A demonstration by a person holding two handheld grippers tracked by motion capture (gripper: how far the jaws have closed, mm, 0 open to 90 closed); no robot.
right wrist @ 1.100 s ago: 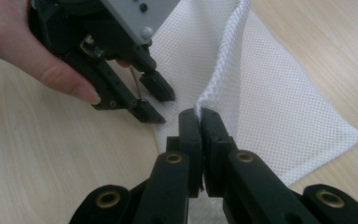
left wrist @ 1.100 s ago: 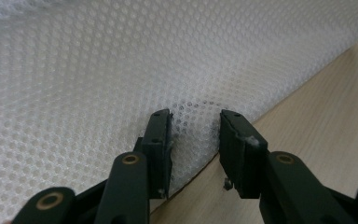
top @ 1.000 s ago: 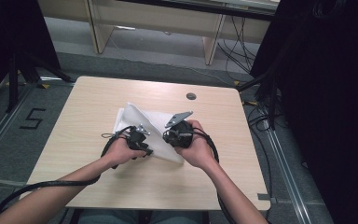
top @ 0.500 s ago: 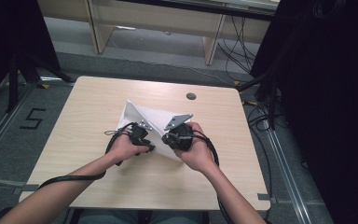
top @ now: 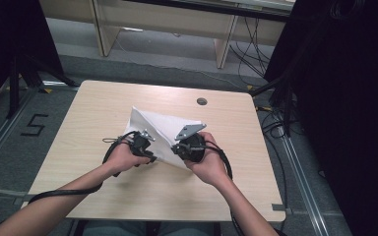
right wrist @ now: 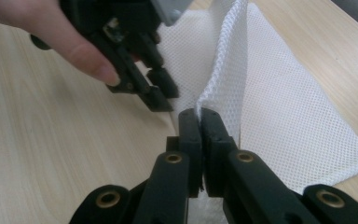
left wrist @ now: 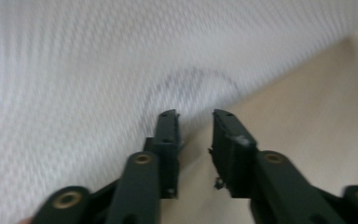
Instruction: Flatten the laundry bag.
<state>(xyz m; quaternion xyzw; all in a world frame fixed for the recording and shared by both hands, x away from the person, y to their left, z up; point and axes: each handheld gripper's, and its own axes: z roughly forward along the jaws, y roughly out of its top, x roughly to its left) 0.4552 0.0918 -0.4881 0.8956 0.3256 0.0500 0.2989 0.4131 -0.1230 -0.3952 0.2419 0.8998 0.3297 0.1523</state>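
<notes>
A white mesh cloth (top: pixel 162 125) lies partly lifted at the middle of the wooden table (top: pixel 103 103). My right gripper (right wrist: pixel 199 113) is shut on a raised edge of the mesh cloth (right wrist: pixel 279 102), which stands up as a fold from its jaws. My left gripper (left wrist: pixel 195 114) sits at the edge of the cloth (left wrist: pixel 74 70). Its jaws have just been closing and still stand apart, one over the mesh and one over the bare table (left wrist: pixel 317 93). In the right gripper view the left gripper (right wrist: pixel 162 92) hovers just beside the held fold. In the high view the left gripper (top: pixel 147 150) and right gripper (top: pixel 179 147) are close together.
A round cable hole (top: pixel 202 101) sits near the table's far edge. A floor marking "5" (top: pixel 34 125) is to the left, cables (top: pixel 275 123) and a dark curtain (top: pixel 344 98) to the right, and wooden furniture legs (top: pixel 103 29) stand behind.
The cloth has gone from a rumpled heap to a tauter, triangular shape with a sharp far-left corner. Both hands have stayed in nearly the same place.
</notes>
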